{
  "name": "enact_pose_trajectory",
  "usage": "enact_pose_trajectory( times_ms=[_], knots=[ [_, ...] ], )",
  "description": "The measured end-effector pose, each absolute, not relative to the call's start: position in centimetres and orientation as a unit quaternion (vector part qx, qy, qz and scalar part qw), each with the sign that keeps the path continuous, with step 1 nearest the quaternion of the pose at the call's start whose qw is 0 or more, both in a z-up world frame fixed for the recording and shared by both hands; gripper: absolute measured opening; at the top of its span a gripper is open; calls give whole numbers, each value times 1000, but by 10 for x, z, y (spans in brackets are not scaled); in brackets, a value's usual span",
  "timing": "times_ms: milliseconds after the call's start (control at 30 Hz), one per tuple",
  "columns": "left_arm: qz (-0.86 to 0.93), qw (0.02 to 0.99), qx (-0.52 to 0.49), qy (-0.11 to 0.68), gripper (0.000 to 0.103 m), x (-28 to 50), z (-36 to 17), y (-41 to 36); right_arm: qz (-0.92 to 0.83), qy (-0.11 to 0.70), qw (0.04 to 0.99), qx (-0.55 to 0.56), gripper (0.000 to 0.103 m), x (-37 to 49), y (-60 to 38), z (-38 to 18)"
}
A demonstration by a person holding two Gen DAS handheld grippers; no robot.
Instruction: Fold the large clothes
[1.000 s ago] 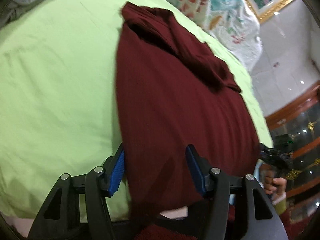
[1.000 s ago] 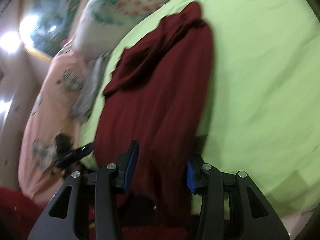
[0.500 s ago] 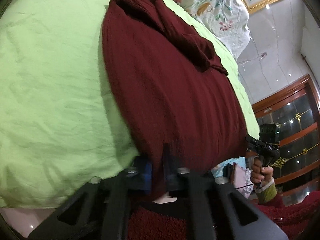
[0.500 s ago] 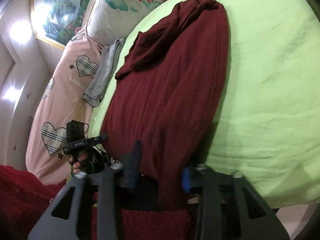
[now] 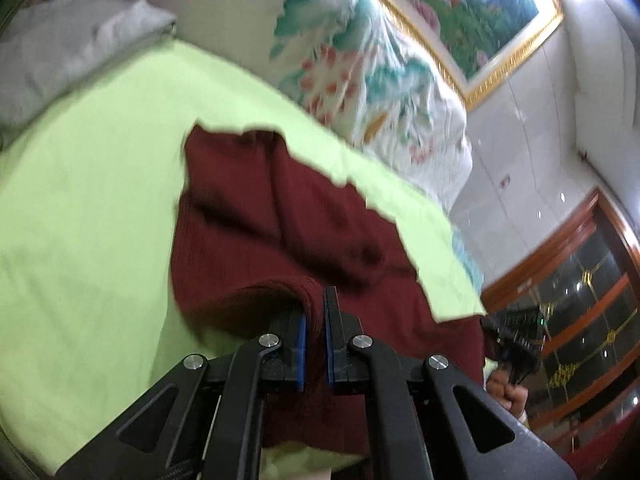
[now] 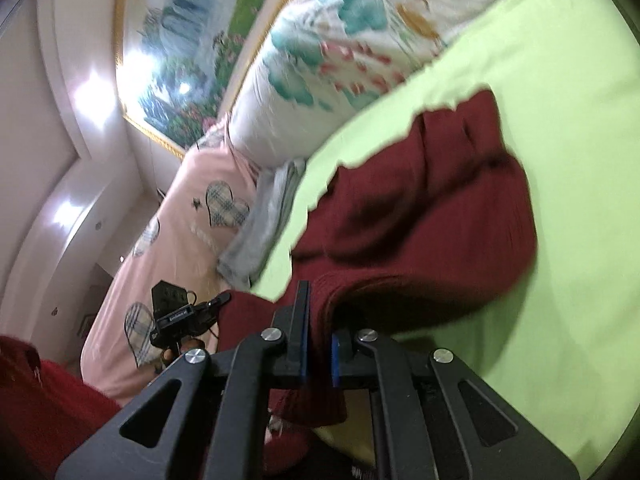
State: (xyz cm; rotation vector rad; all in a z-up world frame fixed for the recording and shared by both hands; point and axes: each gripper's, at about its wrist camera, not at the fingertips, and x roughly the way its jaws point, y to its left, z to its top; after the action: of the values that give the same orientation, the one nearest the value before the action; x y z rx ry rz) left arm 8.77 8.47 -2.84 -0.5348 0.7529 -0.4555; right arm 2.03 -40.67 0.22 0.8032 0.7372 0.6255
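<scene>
A dark red knitted sweater (image 5: pixel 280 220) lies lengthwise on a lime-green bed sheet (image 5: pixel 88 200). My left gripper (image 5: pixel 314 312) is shut on the sweater's near hem and holds it lifted off the sheet, so the cloth bulges into a fold. In the right wrist view the same sweater (image 6: pixel 420 208) runs away from me, and my right gripper (image 6: pixel 318 320) is shut on the hem's other corner, also raised. Each gripper shows in the other's view: the right one (image 5: pixel 516 336), the left one (image 6: pixel 180 316).
A floral quilt (image 5: pixel 360 60) is piled at the head of the bed under a gold-framed painting (image 5: pixel 460 8). A grey garment (image 6: pixel 260 224) and a pink heart-print duvet (image 6: pixel 172 240) lie at the bed's left. A wooden cabinet (image 5: pixel 580 300) stands right.
Both grippers closed on the sweater's near hem, then lifted it and carried it forward over the body. The views tilted up toward the headboard.
</scene>
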Motion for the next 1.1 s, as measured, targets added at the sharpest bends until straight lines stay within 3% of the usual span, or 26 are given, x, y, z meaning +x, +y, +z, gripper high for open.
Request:
enact_pose_trajectory(
  times_ms=[300, 567, 800, 900, 967, 1100],
  knots=[
    [-152, 890, -258, 345, 5, 227, -1, 72, 209, 330, 846, 362, 8, 154, -424, 18],
    [-78, 866, -258, 420, 5, 342, -77, 71, 103, 406, 834, 359, 8, 247, -440, -60],
    [-71, 856, -262, 440, 8, 364, -118, 76, 88, 419, 826, 367, 9, 254, -446, -85],
    [-74, 854, -265, 442, 11, 352, -113, 79, 84, 412, 828, 371, 20, 251, -449, -79],
    [-76, 855, -270, 437, 14, 333, -102, 78, 72, 396, 839, 368, 41, 241, -450, -69],
    [-123, 857, -262, 426, 21, 286, -79, 48, 94, 360, 864, 339, 47, 215, -428, -40]
  ],
)
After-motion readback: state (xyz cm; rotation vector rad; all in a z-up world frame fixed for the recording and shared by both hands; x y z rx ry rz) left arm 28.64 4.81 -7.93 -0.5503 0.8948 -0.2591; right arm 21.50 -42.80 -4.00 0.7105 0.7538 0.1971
